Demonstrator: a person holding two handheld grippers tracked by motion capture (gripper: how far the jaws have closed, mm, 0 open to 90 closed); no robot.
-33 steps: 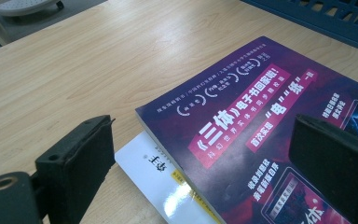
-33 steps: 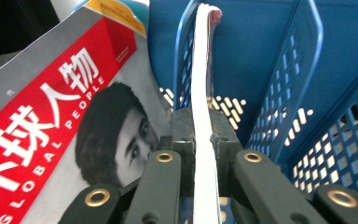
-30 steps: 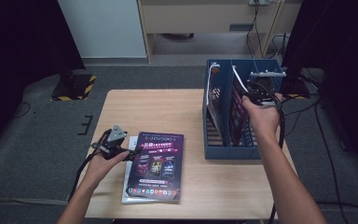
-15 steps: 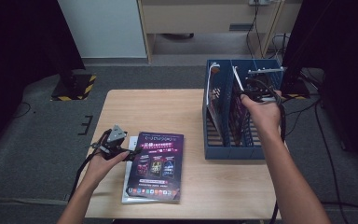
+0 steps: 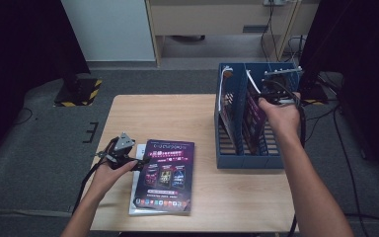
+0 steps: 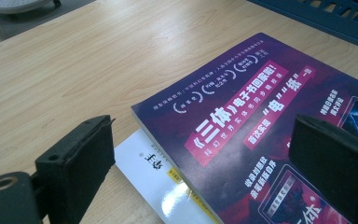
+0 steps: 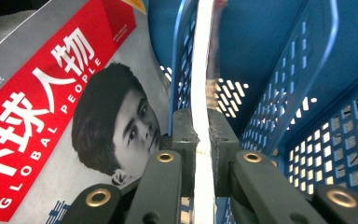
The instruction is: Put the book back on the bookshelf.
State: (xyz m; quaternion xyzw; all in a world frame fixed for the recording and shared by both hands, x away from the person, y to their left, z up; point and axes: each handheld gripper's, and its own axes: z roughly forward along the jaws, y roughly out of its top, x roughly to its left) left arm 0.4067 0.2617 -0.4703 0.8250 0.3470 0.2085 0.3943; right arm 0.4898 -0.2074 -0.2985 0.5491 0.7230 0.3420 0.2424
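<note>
Tightly, right claw (image 7: 200, 140) pinches magazine edge (image 7: 201, 84).
</note>
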